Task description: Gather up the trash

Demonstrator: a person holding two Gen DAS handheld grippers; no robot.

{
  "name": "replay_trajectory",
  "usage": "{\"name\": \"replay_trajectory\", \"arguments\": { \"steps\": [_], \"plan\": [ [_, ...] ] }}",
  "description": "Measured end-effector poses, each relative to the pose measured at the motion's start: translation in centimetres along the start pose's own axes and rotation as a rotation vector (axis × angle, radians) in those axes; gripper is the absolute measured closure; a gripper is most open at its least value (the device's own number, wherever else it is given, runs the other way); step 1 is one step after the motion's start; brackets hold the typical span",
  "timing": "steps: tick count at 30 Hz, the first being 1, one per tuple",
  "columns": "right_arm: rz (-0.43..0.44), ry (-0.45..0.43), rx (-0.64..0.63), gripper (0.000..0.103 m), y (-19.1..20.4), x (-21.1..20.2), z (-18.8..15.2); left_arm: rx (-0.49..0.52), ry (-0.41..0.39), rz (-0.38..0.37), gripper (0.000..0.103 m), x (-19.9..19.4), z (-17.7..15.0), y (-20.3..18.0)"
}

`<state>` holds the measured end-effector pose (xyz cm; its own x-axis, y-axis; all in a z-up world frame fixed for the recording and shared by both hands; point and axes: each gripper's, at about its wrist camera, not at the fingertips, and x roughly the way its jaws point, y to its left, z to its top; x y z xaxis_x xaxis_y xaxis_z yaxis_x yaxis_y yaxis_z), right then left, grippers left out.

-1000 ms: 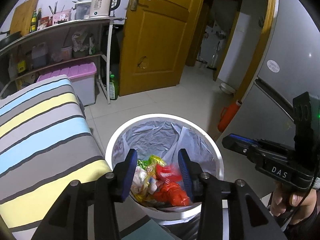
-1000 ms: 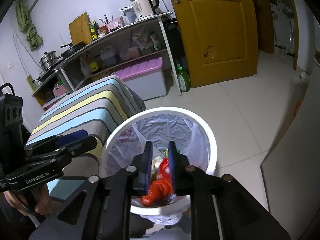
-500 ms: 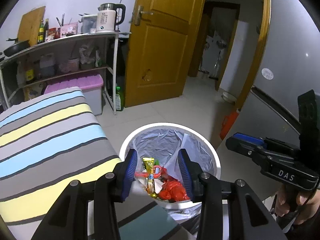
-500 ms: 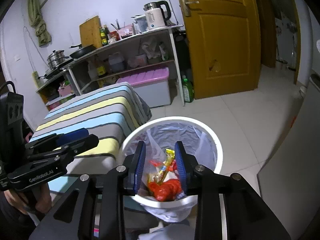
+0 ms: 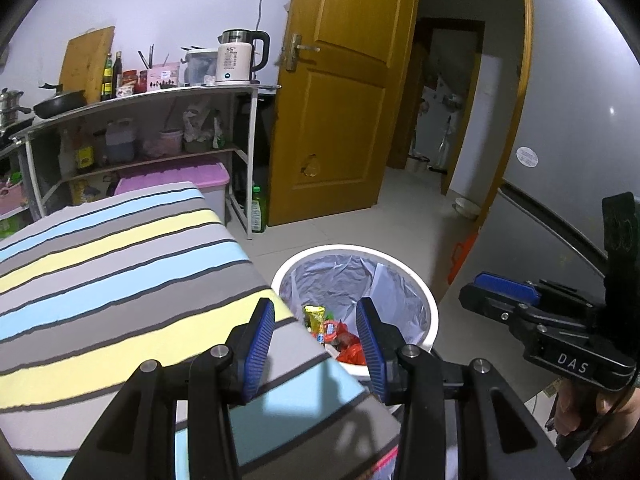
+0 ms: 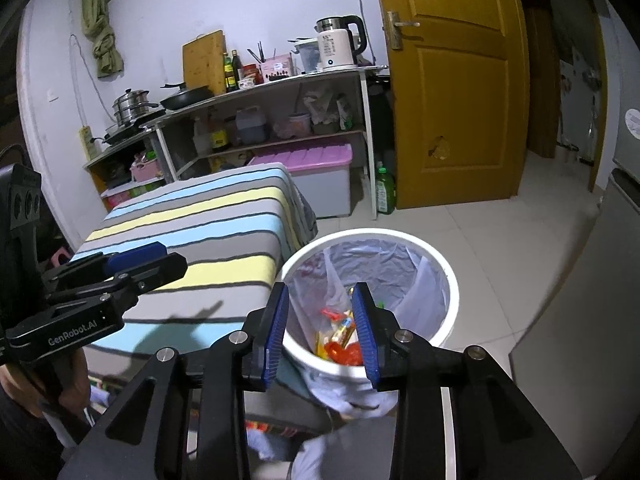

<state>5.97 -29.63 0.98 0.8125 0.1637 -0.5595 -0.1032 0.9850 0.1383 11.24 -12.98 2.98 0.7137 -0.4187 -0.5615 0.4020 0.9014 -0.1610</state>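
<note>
Left wrist view: the left tongs (image 5: 316,342) are spread, holding nothing, over the striped table (image 5: 120,280) edge; wrappers (image 5: 336,332) lie in the white bin (image 5: 424,300).

Right wrist view: the right tongs (image 6: 322,328) are released above the bin (image 6: 448,276). Judging by the closeness, a low swing could snag the liner (image 6: 384,264) and tip it.

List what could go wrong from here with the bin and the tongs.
1. The trash bin stands close against the striped table; a swing of the open right tongs might knock its rim.
2. The liner looks loose inside, so it may slip under more wrappers.
</note>
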Motion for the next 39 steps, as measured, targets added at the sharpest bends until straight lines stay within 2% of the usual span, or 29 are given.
{"name": "replay_trajectory", "arguments": {
  "steps": [18,39],
  "plan": [
    [0.018,-0.016,-0.054,0.067,2.9,-3.0,-2.5,-0.03,-0.048,0.07,0.061,-5.8,-3.3,0.1],
    [0.025,-0.013,-0.059,0.067,3.3,-3.0,-2.9,-0.025,-0.046,0.077,0.061,-6.1,-3.9,0.2]
  ]
}}
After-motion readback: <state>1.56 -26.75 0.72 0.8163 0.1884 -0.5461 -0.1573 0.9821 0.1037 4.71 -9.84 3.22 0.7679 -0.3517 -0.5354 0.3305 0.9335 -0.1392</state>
